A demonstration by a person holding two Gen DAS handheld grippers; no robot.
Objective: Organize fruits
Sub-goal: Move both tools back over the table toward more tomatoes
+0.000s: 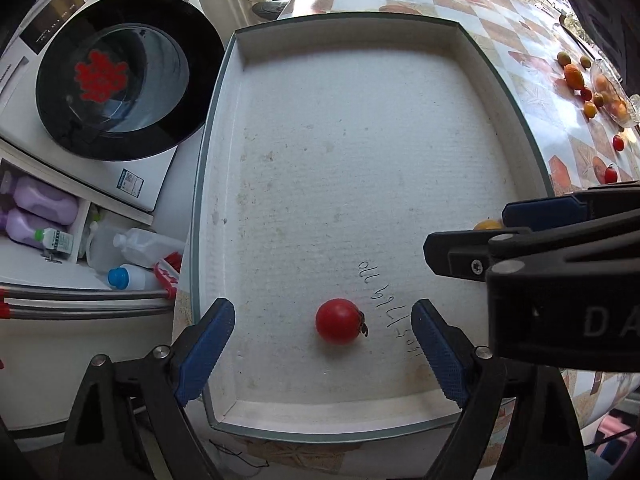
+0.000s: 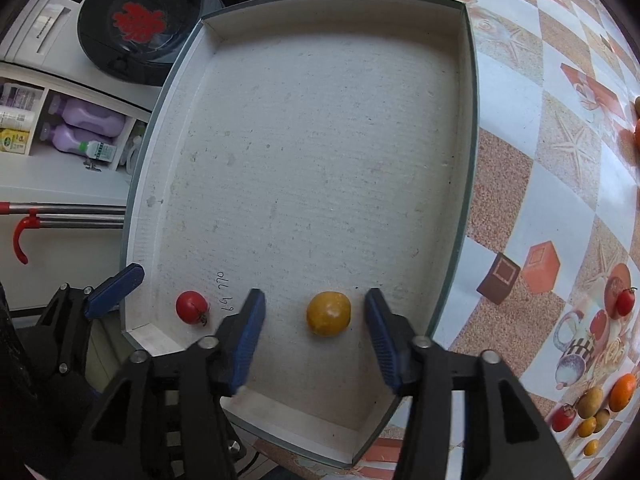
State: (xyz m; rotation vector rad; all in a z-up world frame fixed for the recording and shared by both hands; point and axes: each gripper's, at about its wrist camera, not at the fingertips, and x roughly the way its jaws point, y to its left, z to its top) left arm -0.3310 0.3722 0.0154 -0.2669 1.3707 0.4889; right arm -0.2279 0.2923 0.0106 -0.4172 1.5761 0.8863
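1. I have my left gripper (image 1: 323, 354) spread wide over the near end of the shallow white cardboard tray (image 1: 472, 36), gripping nothing.
2. A small red cherry tomato (image 1: 338, 321) lies on the tray floor between its blue pads (image 1: 206, 354), touching neither, with its dark stem pointing right.
3. Just to the right of that tomato there is handwritten black lettering (image 1: 380, 300) on the tray floor.
4. My right gripper (image 2: 315, 338) is also spread, and it hangs over the same near end of the tray (image 2: 468, 128).
5. A round yellow-orange fruit (image 2: 328, 313) sits on the tray floor between its blue pads (image 2: 250, 336), clear of both.
6. From the right wrist I see the red tomato (image 2: 192, 307) in the tray's near left corner, well left of the yellow fruit, with one blue pad of the left gripper (image 2: 116, 290) outside the tray wall.
7. The tray rests on a counter covered in an orange and white checked cloth (image 2: 520, 128).
8. More small fruits, red, orange and green-brown, lie loose on the cloth to the right (image 2: 592, 412), well apart from the tray.
9. A white front-loading washing machine with a dark round door (image 1: 120, 76) stands beside the counter on the left, with purple detergent bottles (image 1: 40, 208) shelved below it.
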